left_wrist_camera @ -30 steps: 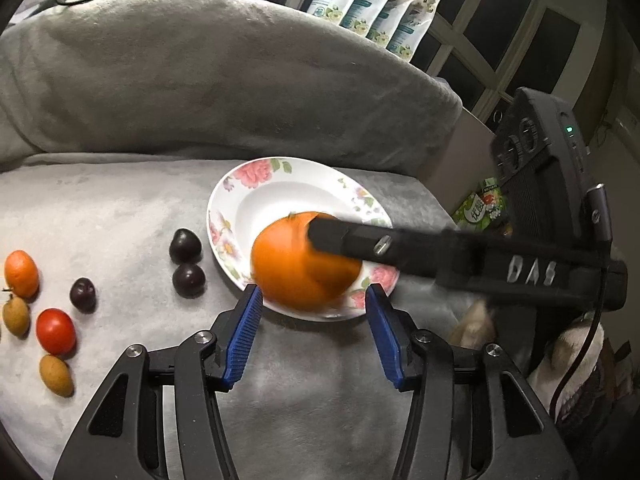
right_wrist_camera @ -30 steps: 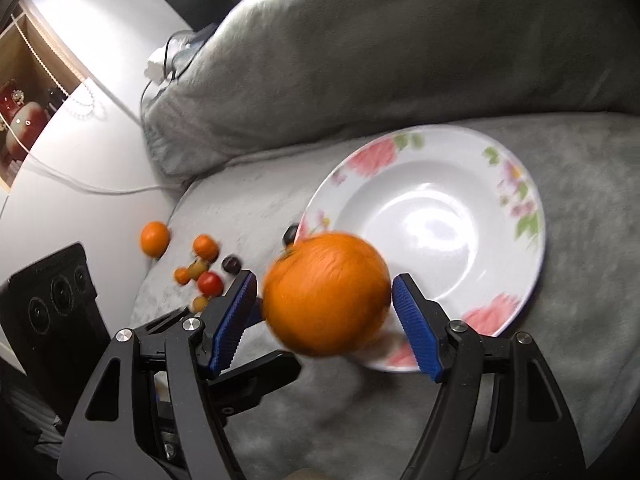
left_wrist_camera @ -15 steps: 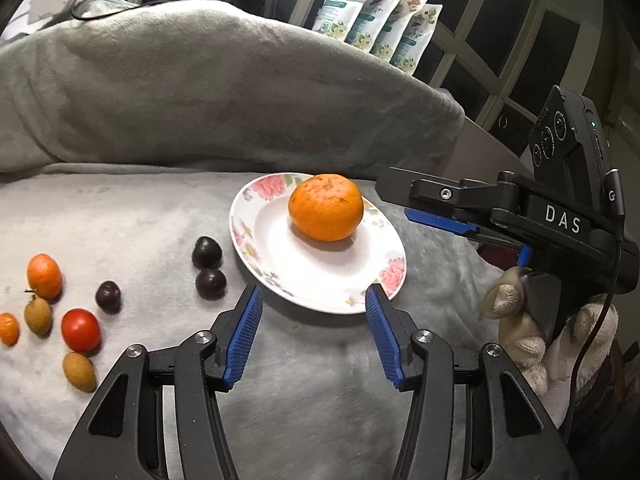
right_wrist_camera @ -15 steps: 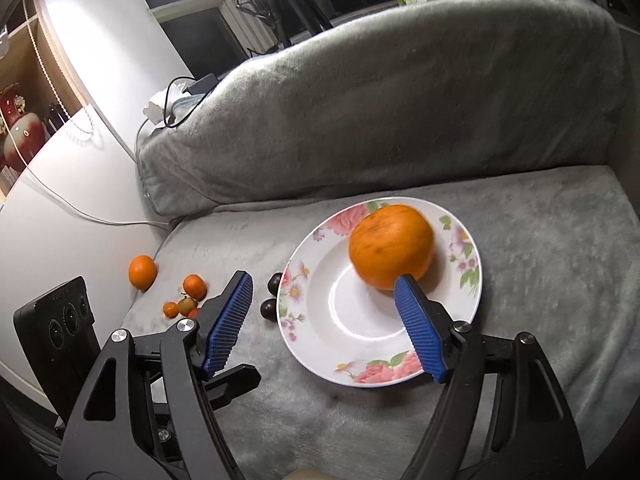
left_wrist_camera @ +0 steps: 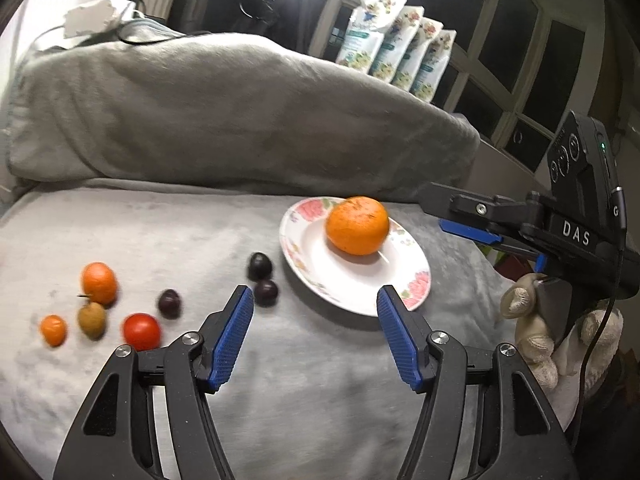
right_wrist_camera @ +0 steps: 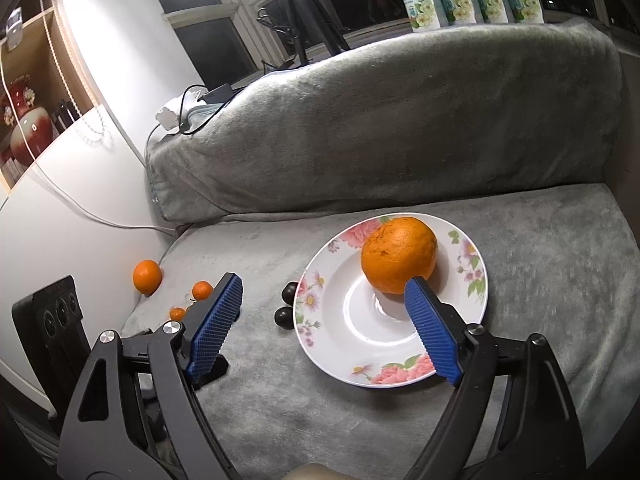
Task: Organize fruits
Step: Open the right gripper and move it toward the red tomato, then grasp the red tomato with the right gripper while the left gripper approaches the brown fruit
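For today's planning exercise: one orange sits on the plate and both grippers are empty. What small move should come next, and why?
Probably swing the left gripper, jaws opening and empty, toward the nearest dark plum. It lies just off the plate, where only the large orange rests so far.

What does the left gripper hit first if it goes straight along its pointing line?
Probably the near rim of the floral plate, or blanket just short of it; depth unclear. Left gripper is opening, nothing between its jaws.

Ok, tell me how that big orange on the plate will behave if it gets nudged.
The orange is round and sits off-centre on the plate's smooth sloped inside, so it would probably roll toward the middle. Its peel looks dimpled, so likely not slippery. The plate rests on soft blanket and might rock a little.
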A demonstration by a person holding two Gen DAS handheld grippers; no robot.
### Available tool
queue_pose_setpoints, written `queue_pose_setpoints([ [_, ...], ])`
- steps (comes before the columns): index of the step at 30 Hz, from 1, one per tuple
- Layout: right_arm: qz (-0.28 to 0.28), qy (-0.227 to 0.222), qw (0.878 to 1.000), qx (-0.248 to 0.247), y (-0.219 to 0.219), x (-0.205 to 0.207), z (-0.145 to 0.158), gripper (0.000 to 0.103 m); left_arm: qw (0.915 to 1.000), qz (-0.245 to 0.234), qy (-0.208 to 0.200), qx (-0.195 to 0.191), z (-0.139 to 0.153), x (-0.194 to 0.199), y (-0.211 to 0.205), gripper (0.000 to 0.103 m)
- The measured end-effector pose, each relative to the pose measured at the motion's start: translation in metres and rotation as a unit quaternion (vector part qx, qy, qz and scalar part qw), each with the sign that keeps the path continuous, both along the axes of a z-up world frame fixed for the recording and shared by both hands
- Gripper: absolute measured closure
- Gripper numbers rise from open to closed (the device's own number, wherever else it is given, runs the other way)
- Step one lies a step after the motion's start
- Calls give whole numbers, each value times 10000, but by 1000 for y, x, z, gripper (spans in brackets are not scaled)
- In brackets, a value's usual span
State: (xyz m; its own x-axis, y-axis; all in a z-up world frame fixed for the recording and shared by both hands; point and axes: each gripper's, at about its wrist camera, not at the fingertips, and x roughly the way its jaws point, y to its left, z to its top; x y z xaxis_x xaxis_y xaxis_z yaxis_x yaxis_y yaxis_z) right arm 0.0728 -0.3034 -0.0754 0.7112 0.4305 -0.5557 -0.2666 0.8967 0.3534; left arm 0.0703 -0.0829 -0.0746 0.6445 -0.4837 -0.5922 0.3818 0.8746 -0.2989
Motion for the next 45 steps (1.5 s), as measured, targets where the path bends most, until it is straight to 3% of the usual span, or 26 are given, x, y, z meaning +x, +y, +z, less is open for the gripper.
queue_pose_setpoints([
  [12,419,-307,9978,-402,33,-3,2,17,9975,651,-184,196,-4,-5,65,39],
  [20,903,-446,9914,-841,69,-4,-4,17,9931,1075,-65,470,-19,-4,106,39],
  [27,1302,-335,9856,-1025,99,1,-17,18,9908,1220,91,579,-32,1,131,53],
  [30,1533,-253,9815,-1117,113,2,-24,24,9909,1173,125,652,-36,5,133,62],
  [34,1829,-118,9763,-1148,130,6,-32,36,9914,1072,152,731,-39,9,131,67],
  [45,2473,277,9613,-1185,168,22,-53,54,9924,710,354,943,-50,30,118,71],
])
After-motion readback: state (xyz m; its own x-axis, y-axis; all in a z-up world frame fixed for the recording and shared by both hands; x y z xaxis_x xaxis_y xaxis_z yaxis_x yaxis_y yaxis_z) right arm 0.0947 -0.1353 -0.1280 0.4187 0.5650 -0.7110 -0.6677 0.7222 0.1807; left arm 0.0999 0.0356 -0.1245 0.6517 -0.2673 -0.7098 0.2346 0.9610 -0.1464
